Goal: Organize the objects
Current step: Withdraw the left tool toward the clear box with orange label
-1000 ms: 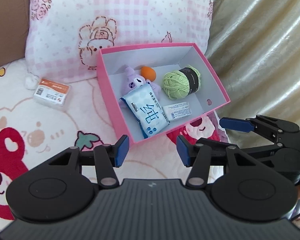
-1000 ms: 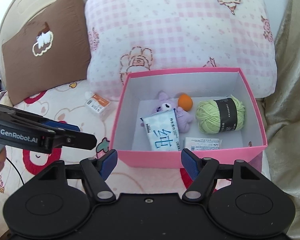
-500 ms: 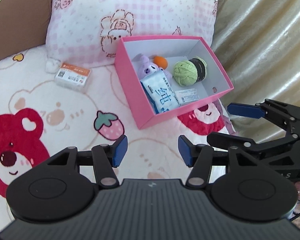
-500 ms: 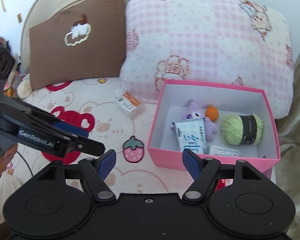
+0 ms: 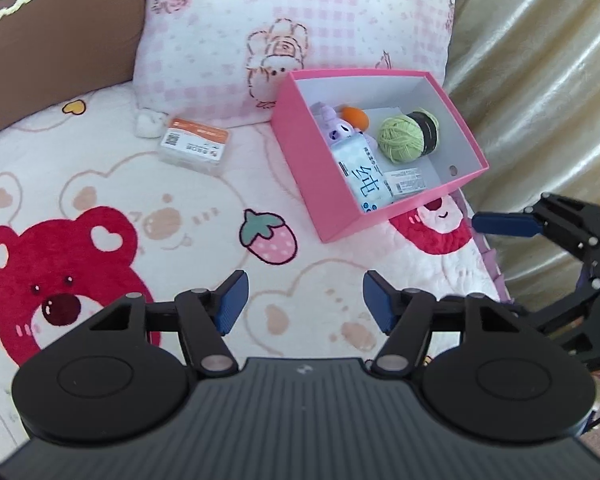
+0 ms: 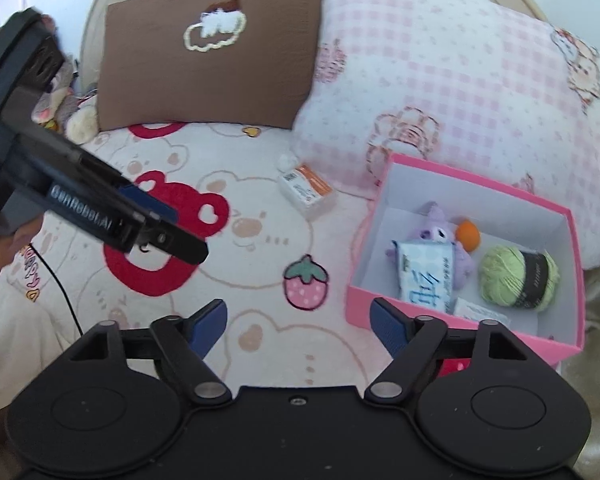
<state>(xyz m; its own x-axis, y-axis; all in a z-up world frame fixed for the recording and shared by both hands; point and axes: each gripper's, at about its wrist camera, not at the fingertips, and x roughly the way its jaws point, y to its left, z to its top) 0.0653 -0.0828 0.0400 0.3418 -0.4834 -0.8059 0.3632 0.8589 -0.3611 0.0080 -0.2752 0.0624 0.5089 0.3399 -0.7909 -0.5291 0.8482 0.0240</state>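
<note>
Left gripper [image 5: 303,300], right gripper [image 6: 298,322] both opening, empty; rectangular pink cardboard box [image 5: 312,184] on plush blanket [image 5: 140,200].

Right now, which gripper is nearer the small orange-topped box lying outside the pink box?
Left. The left gripper faces the small orange-topped box across open blanket; the right gripper hangs by the pink box.

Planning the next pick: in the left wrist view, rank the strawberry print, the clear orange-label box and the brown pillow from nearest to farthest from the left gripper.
1. Strawberry print, just ahead of the left gripper.
2. Clear orange-label box, farther back, left.
3. Brown pillow, far back left.
</note>
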